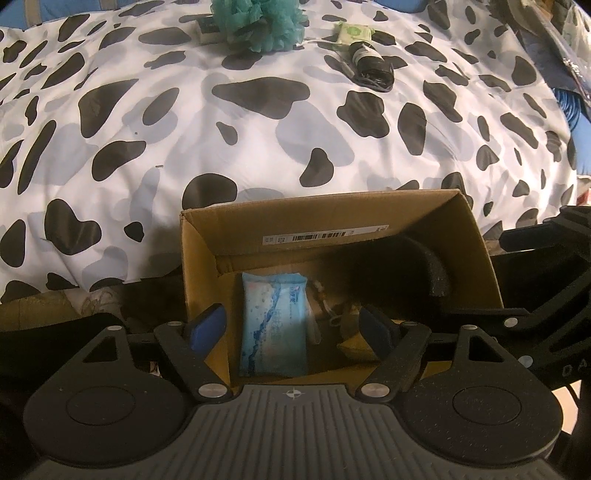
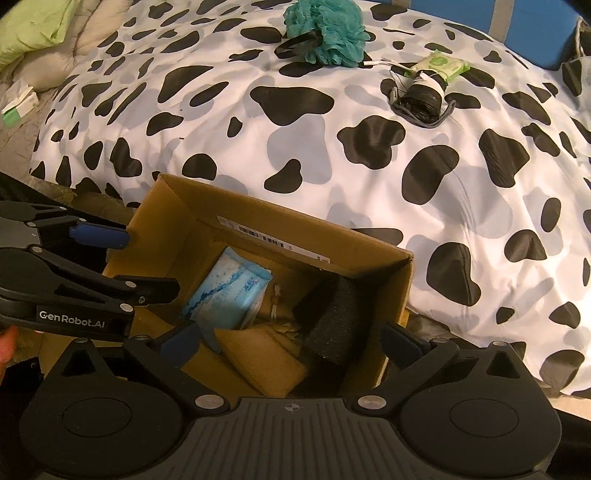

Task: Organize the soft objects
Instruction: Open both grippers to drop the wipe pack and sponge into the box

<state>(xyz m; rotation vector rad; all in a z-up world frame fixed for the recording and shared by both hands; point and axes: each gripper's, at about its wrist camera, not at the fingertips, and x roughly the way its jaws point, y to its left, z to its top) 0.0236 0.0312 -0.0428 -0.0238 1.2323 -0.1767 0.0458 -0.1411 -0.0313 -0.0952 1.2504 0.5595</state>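
Observation:
A cardboard box (image 1: 476,236) (image 2: 166,206) stands by the bed's near edge. Inside lie a blue tissue pack (image 1: 271,325) (image 2: 229,291) and a black foam sponge (image 1: 424,266) (image 2: 332,317). My left gripper (image 1: 291,328) is open and empty above the box's near side. My right gripper (image 2: 291,341) is open and empty over the box, above the sponge. On the far part of the cow-print duvet lie a teal bath pouf (image 1: 258,22) (image 2: 327,29), a green tissue pack (image 1: 352,31) (image 2: 441,64) and a black roll with cords (image 1: 371,62) (image 2: 423,96).
The cow-print duvet (image 1: 184,122) (image 2: 369,166) covers the bed. The left gripper's arm (image 2: 74,291) shows at the left of the right wrist view. A green pillow (image 2: 33,26) and a small box (image 2: 18,105) lie far left. Blue cable (image 1: 570,110) is at the right.

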